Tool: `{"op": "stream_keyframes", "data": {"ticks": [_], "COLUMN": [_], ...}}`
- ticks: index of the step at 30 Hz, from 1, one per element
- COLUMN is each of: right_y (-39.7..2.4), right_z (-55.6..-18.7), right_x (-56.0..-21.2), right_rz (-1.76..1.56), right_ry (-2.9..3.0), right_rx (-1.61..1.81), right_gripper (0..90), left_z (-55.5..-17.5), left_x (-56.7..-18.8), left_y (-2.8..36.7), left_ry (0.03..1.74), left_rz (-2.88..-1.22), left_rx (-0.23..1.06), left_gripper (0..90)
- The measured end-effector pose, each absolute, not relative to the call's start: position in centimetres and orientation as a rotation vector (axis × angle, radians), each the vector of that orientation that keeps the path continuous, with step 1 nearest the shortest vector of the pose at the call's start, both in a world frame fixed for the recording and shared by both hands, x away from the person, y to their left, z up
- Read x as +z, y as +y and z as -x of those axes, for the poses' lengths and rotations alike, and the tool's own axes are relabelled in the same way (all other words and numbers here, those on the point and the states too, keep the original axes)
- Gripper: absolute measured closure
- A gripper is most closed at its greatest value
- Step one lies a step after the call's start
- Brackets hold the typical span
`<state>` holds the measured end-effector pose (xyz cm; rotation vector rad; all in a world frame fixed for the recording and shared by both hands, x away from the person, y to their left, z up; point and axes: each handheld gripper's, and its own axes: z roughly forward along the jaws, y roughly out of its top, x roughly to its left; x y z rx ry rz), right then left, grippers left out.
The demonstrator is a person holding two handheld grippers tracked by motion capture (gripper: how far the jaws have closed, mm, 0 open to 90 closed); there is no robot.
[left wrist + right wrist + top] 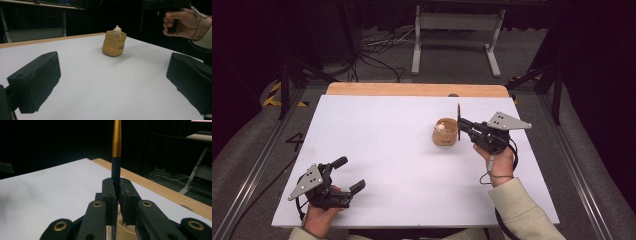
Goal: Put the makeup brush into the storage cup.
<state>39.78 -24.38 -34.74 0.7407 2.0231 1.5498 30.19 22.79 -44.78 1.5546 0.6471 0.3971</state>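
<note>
A small tan sack-shaped holder [445, 132] with a little white figure on its rim stands on the white table [387, 150], right of centre; the left gripper view shows the holder [114, 43] further off. My right gripper [460, 123] is shut on a thin black-and-gold stick, perhaps a brush or pen [116, 152], held upright right beside and above the holder. The stick [458, 116] rises past the jaws, and the holder's rim [120, 231] peeks below them. My left gripper [353, 175] rests open near the front left edge, nothing between its pads [37, 80].
A wooden strip [417, 89] runs along the table's far edge. Beyond it stand a grey metal frame [457, 35] and cables on the floor. Metal rails flank the table on both sides.
</note>
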Motion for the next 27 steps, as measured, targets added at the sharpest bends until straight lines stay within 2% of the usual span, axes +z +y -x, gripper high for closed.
{"op": "stream_keyframes", "data": {"ticks": [27], "right_y": [-22.0], "right_z": [-43.9], "right_x": [-34.4], "right_rz": [-0.822], "right_ry": [1.928], "right_rx": [1.514], "right_gripper": [83.6], "left_z": [-30.3], "left_x": [-44.8], "left_y": [22.8], "left_ry": [0.65], "left_rz": [-1.555], "left_rx": [0.394], "left_gripper": [0.1]}}
